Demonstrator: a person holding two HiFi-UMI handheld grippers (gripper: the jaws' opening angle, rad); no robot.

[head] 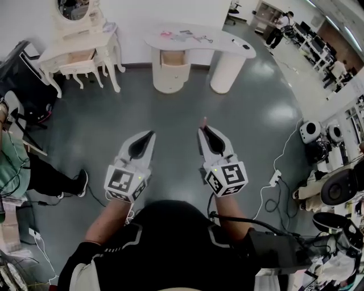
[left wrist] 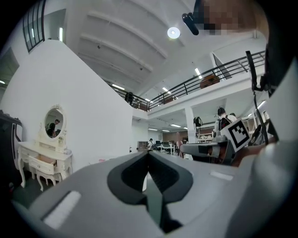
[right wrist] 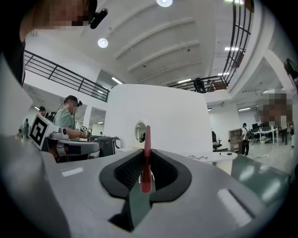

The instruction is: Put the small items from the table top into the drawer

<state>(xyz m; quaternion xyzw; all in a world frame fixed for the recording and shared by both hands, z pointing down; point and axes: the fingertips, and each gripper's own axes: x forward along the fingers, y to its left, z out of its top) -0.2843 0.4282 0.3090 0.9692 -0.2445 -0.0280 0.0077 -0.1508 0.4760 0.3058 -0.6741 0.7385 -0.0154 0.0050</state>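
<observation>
The person's black-sleeved arms hold both tools level over the floor. Each tool carries a white cube printed with black square markers, the left one (head: 125, 182) and the right one (head: 227, 177). The left gripper (head: 151, 134) is a smooth grey shell with black ribbed pads. Its jaws are closed tip to tip with nothing between them. The right gripper (head: 203, 129) has the same build, and its jaws are clamped narrowly on a red stick (right wrist: 147, 135). The stick is slim and smooth with a rounded end, and it pokes out past the jaw tips.

The floor (head: 114, 125) beneath is glossy grey-green and throws back soft light patches. Dark cables (head: 272, 200) loop across it at the right.

Well ahead stands a white table (head: 227, 42) with a curved, rounded top on two drum-shaped pedestals. In the left pedestal a drawer (head: 172, 58) is pulled open, showing pale wood inside. A few small items (head: 187, 37) lie on the table top, too small to make out.

To the left of the table is a cream vanity (head: 79, 54) with curved, carved legs. It carries an oval mirror (head: 74, 8).
</observation>
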